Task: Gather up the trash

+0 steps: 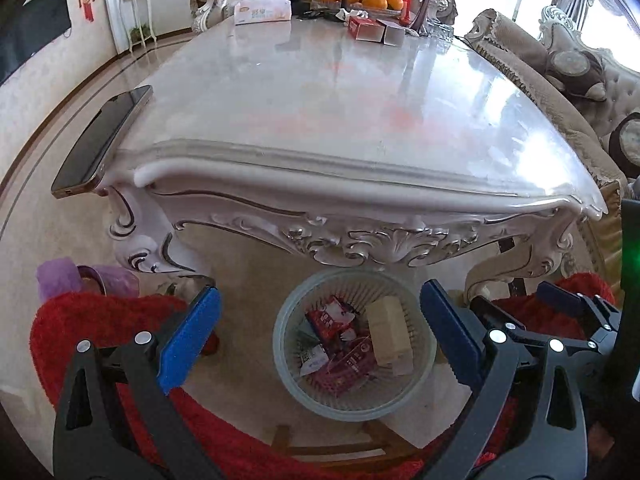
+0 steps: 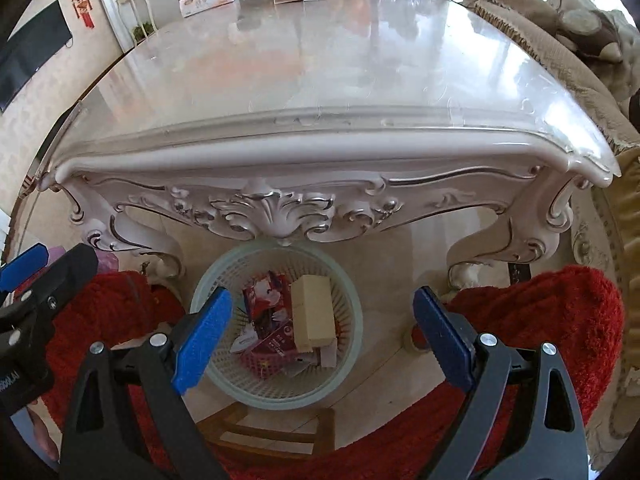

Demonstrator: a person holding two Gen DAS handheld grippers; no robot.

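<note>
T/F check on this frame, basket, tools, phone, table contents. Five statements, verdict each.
1. The trash basket sits on the floor by the table's near end. True.
2. The basket is empty. False: it holds red wrappers and a beige box.
3. The left tool grips a wrapper. False: its jaws stand open, holding nothing.
4. A phone overhangs the table's left edge. True.
5. The right tool is open. True.
</note>
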